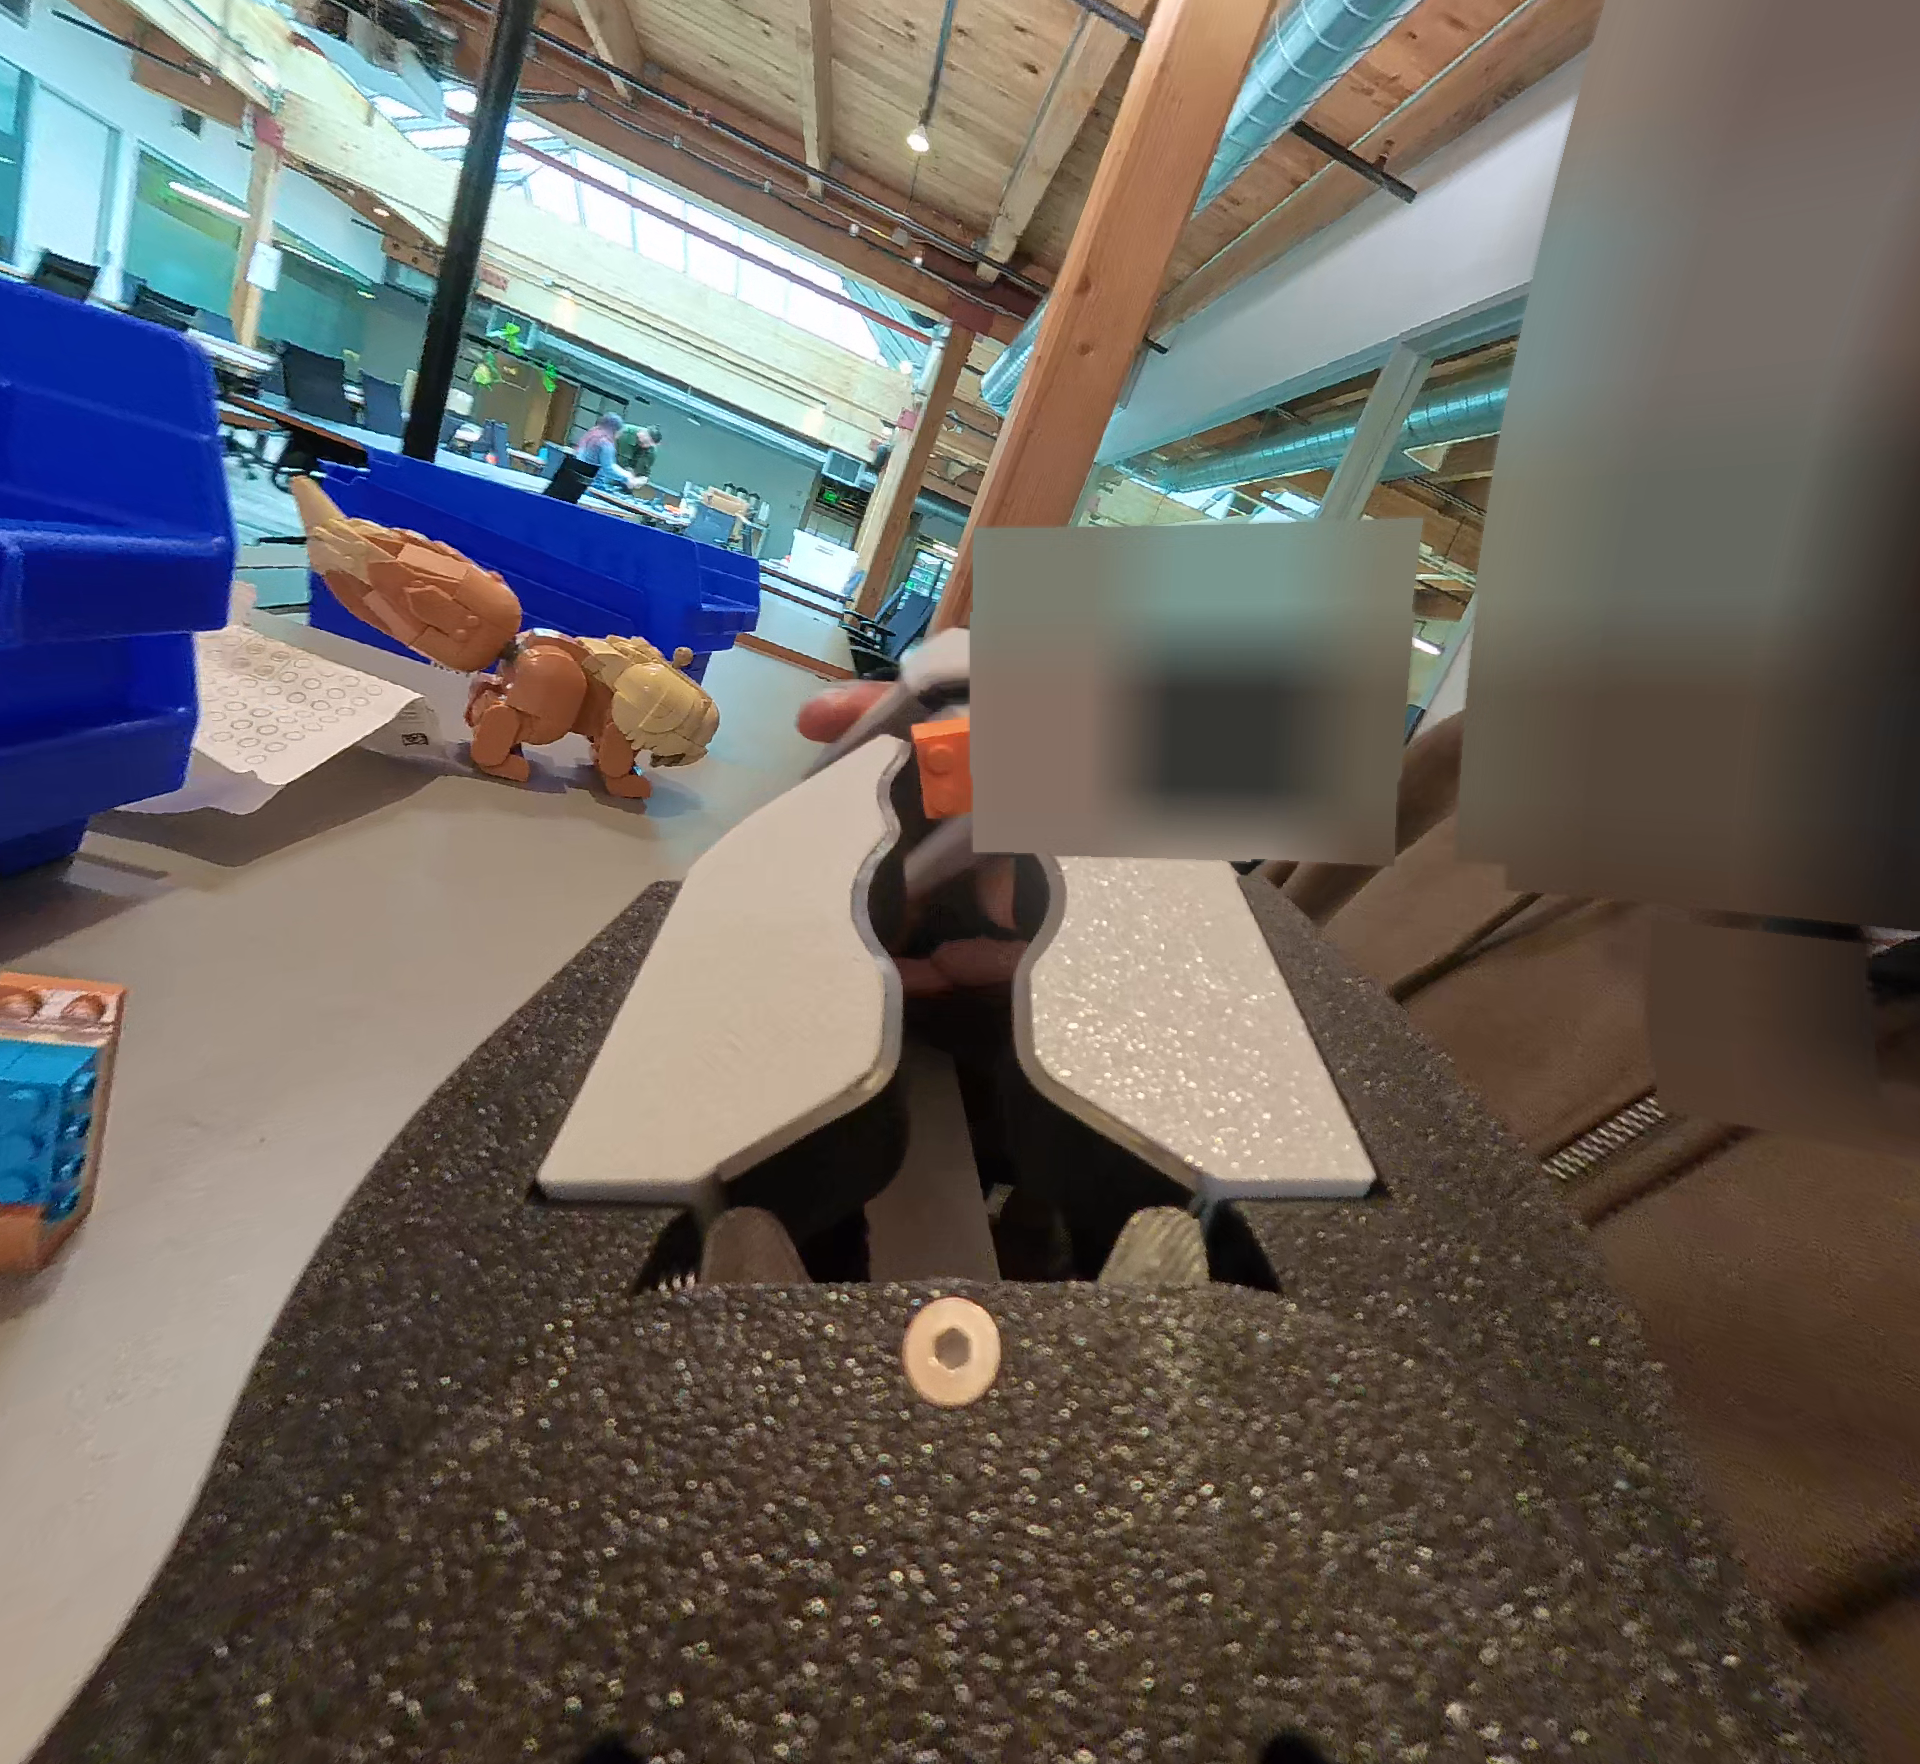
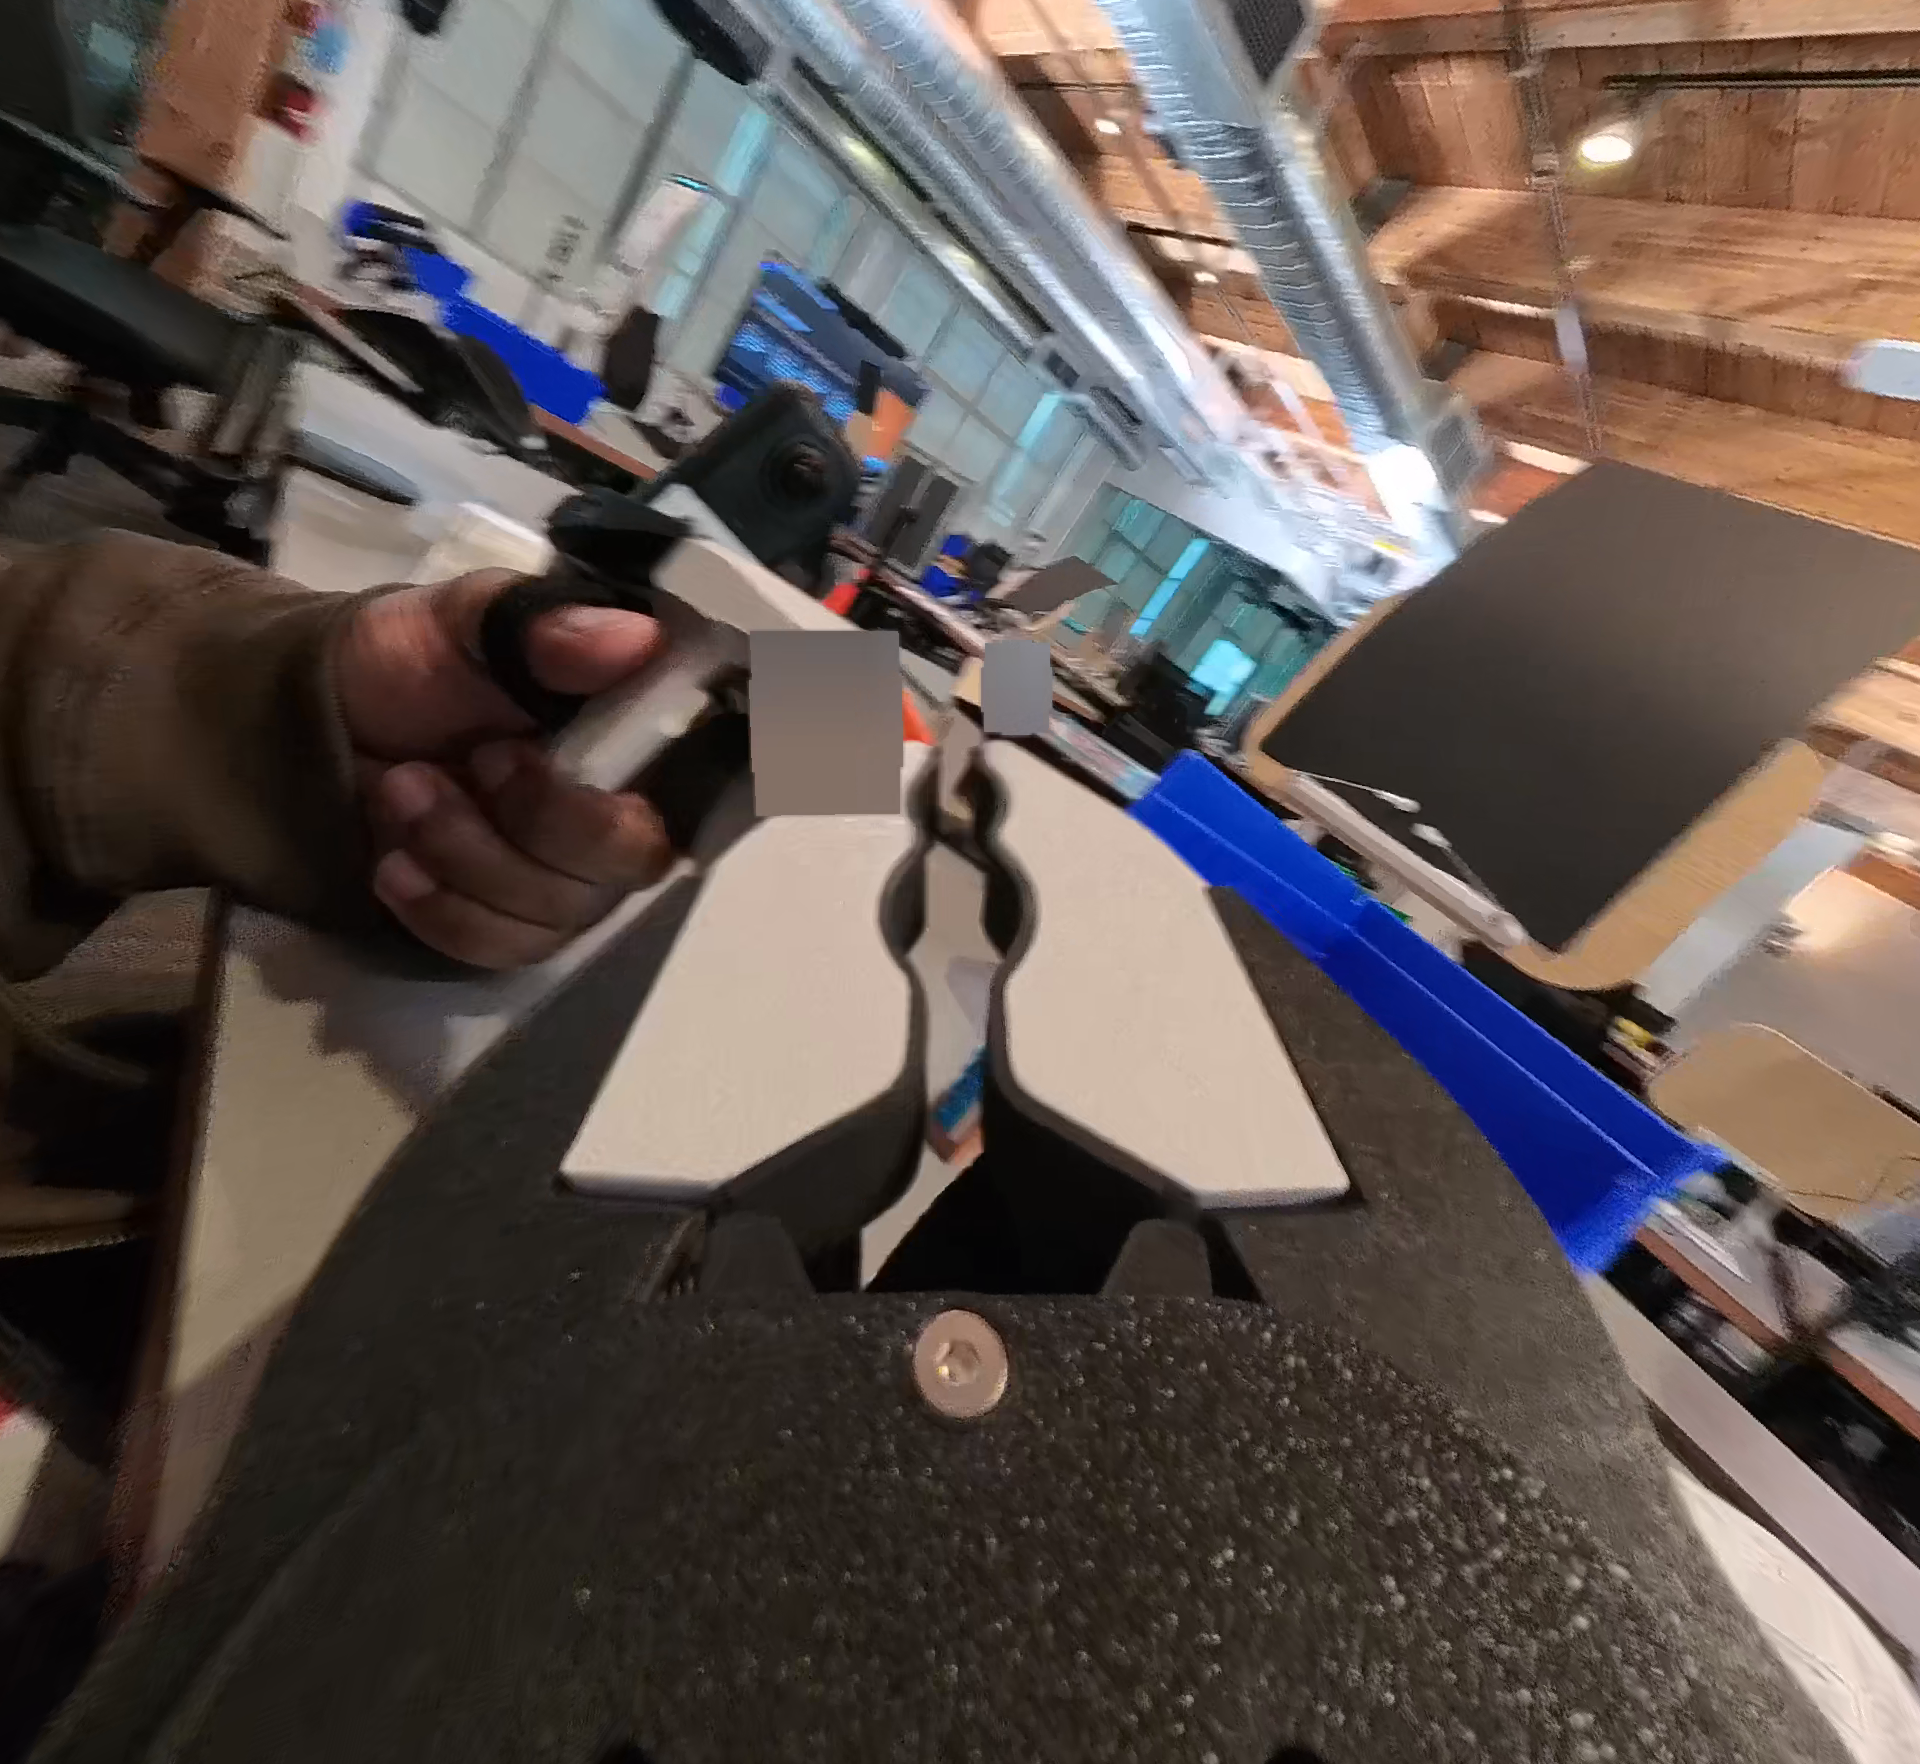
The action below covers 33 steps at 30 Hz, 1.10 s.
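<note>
Grey pads of the left tongs (image 1: 961,867) stand a narrow gap apart. A blurred patch hides one tip, so whether they grip anything cannot be told. An orange brick (image 1: 940,764) sits in the air against the inner edge of the visible tip. The right tongs (image 2: 961,774) are almost closed at the tip, meeting the left pair, and whether they pinch something there cannot be told either. A hand (image 2: 488,758) holds the left handle. With so little of the brick in contact, a twist or a slack squeeze would likely drop it onto the grey table (image 1: 312,935). Farther off stand a tan brick animal (image 1: 582,696), a dotted paper sheet (image 1: 291,706) and blue bins (image 1: 94,571); a careless swing could topple the animal.
</note>
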Each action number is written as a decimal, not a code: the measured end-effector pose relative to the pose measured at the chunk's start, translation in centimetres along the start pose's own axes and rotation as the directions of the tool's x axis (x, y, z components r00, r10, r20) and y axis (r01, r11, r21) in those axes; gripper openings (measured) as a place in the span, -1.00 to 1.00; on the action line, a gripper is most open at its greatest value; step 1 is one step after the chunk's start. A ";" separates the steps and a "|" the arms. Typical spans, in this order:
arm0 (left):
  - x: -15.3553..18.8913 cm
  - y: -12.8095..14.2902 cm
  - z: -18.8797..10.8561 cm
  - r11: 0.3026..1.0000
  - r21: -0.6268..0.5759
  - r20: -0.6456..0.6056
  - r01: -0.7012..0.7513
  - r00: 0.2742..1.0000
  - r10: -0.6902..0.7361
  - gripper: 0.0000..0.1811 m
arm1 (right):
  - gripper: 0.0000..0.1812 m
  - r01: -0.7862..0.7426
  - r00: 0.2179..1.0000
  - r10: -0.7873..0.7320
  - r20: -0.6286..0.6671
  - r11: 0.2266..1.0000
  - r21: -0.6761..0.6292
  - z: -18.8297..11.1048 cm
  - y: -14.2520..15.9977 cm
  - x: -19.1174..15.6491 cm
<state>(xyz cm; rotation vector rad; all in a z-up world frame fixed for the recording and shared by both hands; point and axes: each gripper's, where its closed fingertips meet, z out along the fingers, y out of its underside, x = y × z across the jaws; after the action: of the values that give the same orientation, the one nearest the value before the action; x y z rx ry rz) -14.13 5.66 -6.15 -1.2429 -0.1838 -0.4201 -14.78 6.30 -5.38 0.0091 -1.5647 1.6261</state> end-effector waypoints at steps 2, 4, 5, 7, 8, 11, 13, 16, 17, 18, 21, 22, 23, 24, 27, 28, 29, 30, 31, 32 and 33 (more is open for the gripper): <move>0.0 0.1 0.0 1.000 -0.006 0.010 -0.016 1.000 0.017 -0.83 | -0.94 0.002 0.999 -0.002 -0.042 1.000 0.000 -0.5 0.1 1.2; -0.2 0.2 0.1 1.000 -0.013 0.023 -0.018 1.000 0.018 -0.83 | -0.88 0.001 1.000 -0.001 0.001 1.000 0.019 -1.1 0.0 1.0; -0.3 0.2 0.1 1.000 -0.018 0.028 -0.020 0.999 0.021 -0.83 | -0.84 0.022 1.000 -0.022 0.016 1.000 0.003 -1.2 0.4 0.9; -0.3 0.4 0.3 0.999 -0.031 0.038 -0.034 0.999 0.035 -0.83 | -0.76 0.084 0.996 -0.083 0.026 0.995 -0.057 -1.2 1.4 0.6; -0.3 0.5 0.4 0.998 -0.039 0.046 -0.045 0.998 0.046 -0.83 | -0.75 0.112 0.993 -0.110 0.029 0.991 -0.076 -1.1 1.7 0.5; -0.7 0.8 0.5 0.994 -0.065 0.090 -0.086 0.992 0.091 -0.83 | -0.74 0.179 0.984 -0.179 0.015 0.978 -0.107 -0.9 2.1 0.3; -1.0 1.0 0.6 0.989 -0.088 0.130 -0.122 0.983 0.133 -0.83 | -0.75 0.235 0.971 -0.238 -0.007 0.962 -0.141 -0.8 2.4 0.4; -1.4 1.3 0.7 0.976 -0.124 0.179 -0.177 0.964 0.198 -0.83 | -0.75 0.310 0.947 -0.320 -0.023 0.932 -0.185 -0.6 2.8 0.4; -1.5 1.4 0.8 0.972 -0.134 0.190 -0.191 0.958 0.215 -0.83 | -0.74 0.339 0.936 -0.351 -0.029 0.919 -0.202 -0.5 3.0 0.4; -1.6 1.5 0.9 0.968 -0.143 0.201 -0.205 0.952 0.231 -0.83 | -0.75 0.367 0.923 -0.382 -0.031 0.904 -0.220 -0.5 3.2 0.3; -1.8 1.8 1.0 0.957 -0.172 0.228 -0.236 0.935 0.271 -0.83 | -0.74 0.444 0.883 -0.468 -0.030 0.855 -0.267 -0.2 3.6 0.1; -1.8 1.9 1.1 0.952 -0.183 0.233 -0.244 0.930 0.283 -0.83 | -0.74 0.468 0.869 -0.494 -0.029 0.838 -0.281 -0.2 3.7 0.0; -1.9 2.1 1.2 0.948 -0.196 0.237 -0.251 0.926 0.294 -0.83 | -0.74 0.490 0.854 -0.520 -0.028 0.821 -0.293 -0.1 3.8 0.0; -1.9 2.3 1.3 0.943 -0.208 0.241 -0.260 0.921 0.307 -0.83 | -0.74 0.509 0.840 -0.541 -0.028 0.806 -0.303 -0.1 3.9 -0.1; -2.0 2.7 1.5 0.929 -0.242 0.252 -0.280 0.906 0.339 -0.83 | -0.73 0.545 0.814 -0.581 -0.021 0.775 -0.320 0.1 4.0 -0.4; -2.0 2.8 1.5 0.925 -0.249 0.252 -0.285 0.904 0.347 -0.83 | -0.73 0.552 0.808 -0.589 -0.020 0.768 -0.324 0.1 4.1 -0.4; -2.0 2.8 1.5 0.923 -0.255 0.253 -0.289 0.901 0.353 -0.83 | -0.73 0.556 0.804 -0.594 -0.022 0.764 -0.327 0.1 4.1 -0.4; -2.0 2.9 1.6 0.920 -0.260 0.251 -0.292 0.900 0.356 -0.83 | -0.73 0.555 0.804 -0.594 -0.024 0.765 -0.329 0.1 4.1 -0.4; -2.0 3.0 1.6 0.919 -0.262 0.250 -0.294 0.899 0.359 -0.83 | -0.73 0.550 0.807 -0.590 -0.026 0.767 -0.331 0.0 4.1 -0.3; -2.0 3.0 1.6 0.918 -0.263 0.251 -0.296 0.898 0.361 -0.83 | -0.73 0.545 0.810 -0.586 -0.028 0.769 -0.333 0.0 4.2 -0.2; -2.0 3.0 1.6 0.917 -0.265 0.251 -0.297 0.897 0.363 -0.83 | -0.73 0.542 0.813 -0.582 -0.028 0.772 -0.332 0.0 4.2 -0.2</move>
<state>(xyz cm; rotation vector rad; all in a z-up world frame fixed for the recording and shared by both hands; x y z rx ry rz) -14.60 8.35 -8.96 -1.5231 -0.1774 0.0500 -16.98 6.79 -8.91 0.1870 -1.5101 0.8805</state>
